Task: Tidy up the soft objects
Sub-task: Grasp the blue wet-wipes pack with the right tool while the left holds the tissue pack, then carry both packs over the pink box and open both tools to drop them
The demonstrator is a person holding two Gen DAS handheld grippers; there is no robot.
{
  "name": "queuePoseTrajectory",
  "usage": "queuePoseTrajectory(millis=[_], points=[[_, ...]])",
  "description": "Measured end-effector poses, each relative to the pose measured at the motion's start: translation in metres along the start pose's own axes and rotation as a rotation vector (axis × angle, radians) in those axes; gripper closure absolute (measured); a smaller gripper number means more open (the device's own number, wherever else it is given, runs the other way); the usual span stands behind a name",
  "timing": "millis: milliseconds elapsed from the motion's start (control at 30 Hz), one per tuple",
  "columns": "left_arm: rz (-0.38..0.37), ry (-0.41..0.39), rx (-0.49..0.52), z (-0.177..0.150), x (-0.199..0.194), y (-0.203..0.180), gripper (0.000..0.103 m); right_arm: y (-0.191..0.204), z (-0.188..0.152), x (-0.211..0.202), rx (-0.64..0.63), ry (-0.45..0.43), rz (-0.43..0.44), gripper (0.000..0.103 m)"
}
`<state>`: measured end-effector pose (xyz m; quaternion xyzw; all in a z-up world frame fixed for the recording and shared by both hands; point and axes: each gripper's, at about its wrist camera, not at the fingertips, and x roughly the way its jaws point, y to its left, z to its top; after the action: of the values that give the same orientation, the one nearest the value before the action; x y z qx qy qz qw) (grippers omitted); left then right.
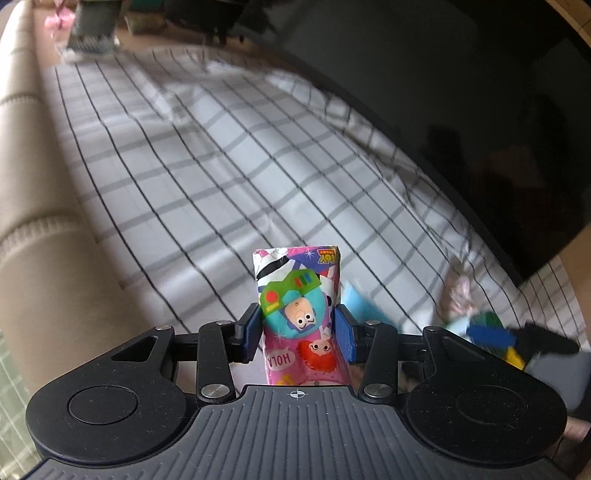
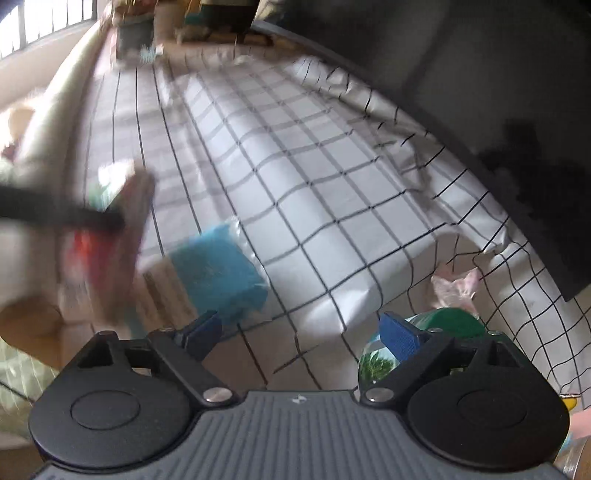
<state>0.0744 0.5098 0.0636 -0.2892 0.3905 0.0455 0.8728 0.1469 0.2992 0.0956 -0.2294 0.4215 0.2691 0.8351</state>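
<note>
My left gripper (image 1: 300, 328) is shut on a pink cartoon-printed tissue pack (image 1: 301, 291) and holds it upright above the checked white cloth (image 1: 207, 177). In the right wrist view the same pack (image 2: 110, 236) shows blurred at the left, held by the other gripper. My right gripper (image 2: 301, 328) is open and empty over the cloth (image 2: 295, 206). A blue wrapped sponge (image 2: 218, 273) lies just beyond its left finger; it also shows in the left wrist view (image 1: 364, 302). A green-capped bottle (image 2: 428, 332) lies beside its right finger.
A crumpled pink-white plastic bag (image 2: 456, 286) lies at the right by the cloth's fold. A large dark screen (image 1: 461, 110) stands along the right side. A beige sofa edge (image 1: 33, 184) runs along the left. Cluttered items (image 1: 92, 29) sit at the far end.
</note>
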Motion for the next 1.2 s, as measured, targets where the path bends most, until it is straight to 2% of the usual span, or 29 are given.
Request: queuePoseTrajectory(millis=[100,167,267,367,400,433,500,533,600,733,900,1033,1200], points=[[-0.039,0.013,-0.038,-0.011,-0.006,0.003,0.057,-0.005,0.003,-0.010,0.064,-0.012,0.053,0.010],[-0.035,-0.011,-0.056,-0.012,-0.014,0.006,0.057,-0.009,0.007,-0.008,0.141,-0.009,0.122,0.009],[0.048,-0.081,-0.032,-0.003,-0.030,0.008,0.059,0.000,0.015,0.002,0.224,0.042,0.202,0.010],[0.129,-0.116,-0.012,0.007,-0.038,0.010,0.059,0.014,0.022,0.028,0.272,0.092,0.249,0.010],[0.138,-0.115,-0.014,0.010,-0.039,0.012,0.060,0.020,0.023,0.038,0.270,0.110,0.249,0.012],[0.143,-0.111,-0.012,0.012,-0.039,0.012,0.060,0.025,0.023,0.044,0.258,0.122,0.245,0.024],[0.146,-0.093,0.004,0.016,-0.040,0.012,0.061,0.030,0.020,0.048,0.221,0.126,0.253,0.037],[0.141,-0.081,0.011,0.018,-0.039,0.010,0.061,0.029,0.019,0.042,0.208,0.110,0.251,0.047],[0.133,-0.065,0.039,0.022,-0.039,0.002,0.061,0.022,0.020,0.023,0.187,0.080,0.269,0.054],[0.098,-0.039,0.111,0.035,-0.042,-0.028,0.061,-0.016,0.022,-0.029,0.203,-0.012,0.276,0.054],[0.063,0.020,0.253,0.056,-0.035,-0.094,0.061,-0.078,0.011,-0.092,0.254,-0.115,0.236,0.054],[0.010,0.056,0.358,0.060,-0.031,-0.158,0.061,-0.130,-0.012,-0.141,0.289,-0.177,0.152,0.054],[-0.083,0.077,0.439,0.056,-0.028,-0.233,0.061,-0.192,-0.051,-0.193,0.336,-0.230,0.045,0.054]])
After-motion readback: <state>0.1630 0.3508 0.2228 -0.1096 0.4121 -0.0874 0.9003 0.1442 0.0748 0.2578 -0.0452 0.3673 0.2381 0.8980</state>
